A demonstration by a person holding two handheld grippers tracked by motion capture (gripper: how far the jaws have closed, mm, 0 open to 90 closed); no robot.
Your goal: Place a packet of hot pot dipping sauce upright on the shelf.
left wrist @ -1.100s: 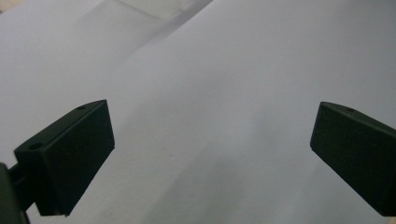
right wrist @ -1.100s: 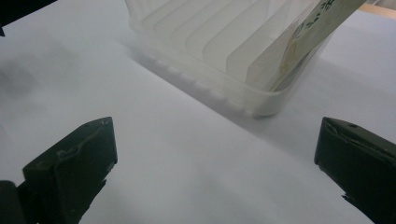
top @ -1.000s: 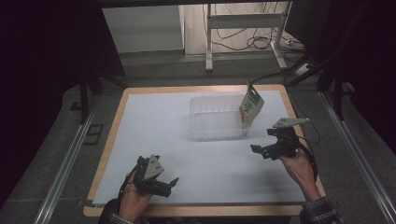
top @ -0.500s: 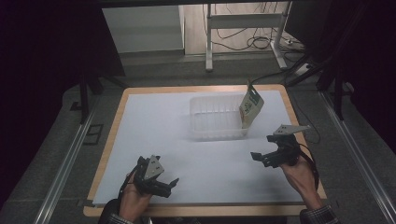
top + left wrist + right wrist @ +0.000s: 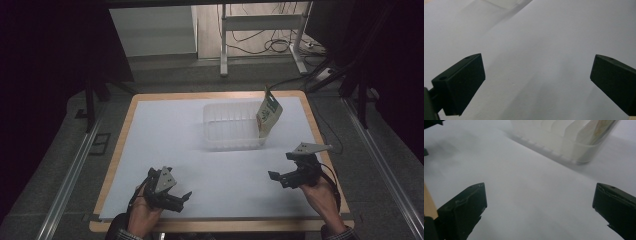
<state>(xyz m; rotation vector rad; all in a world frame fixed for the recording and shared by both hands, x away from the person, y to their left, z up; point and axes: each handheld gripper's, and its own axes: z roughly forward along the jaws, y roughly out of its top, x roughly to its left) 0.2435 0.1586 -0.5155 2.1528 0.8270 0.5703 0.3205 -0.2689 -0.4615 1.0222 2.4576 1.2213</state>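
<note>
Overhead forward-down view; two low close views across white table.

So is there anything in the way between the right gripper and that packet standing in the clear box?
Nothing visible. Bare white table lies between the open right gripper and the clear box. The packet stands at the box's right end, poking above the rim, so only the box wall surrounds its lower part.

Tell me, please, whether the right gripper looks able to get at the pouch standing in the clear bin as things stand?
Probably yes: the right gripper is open and empty, bare table lies between it and the clear bin, and the pouch sticks up above the rim at the bin's near right end.
</note>
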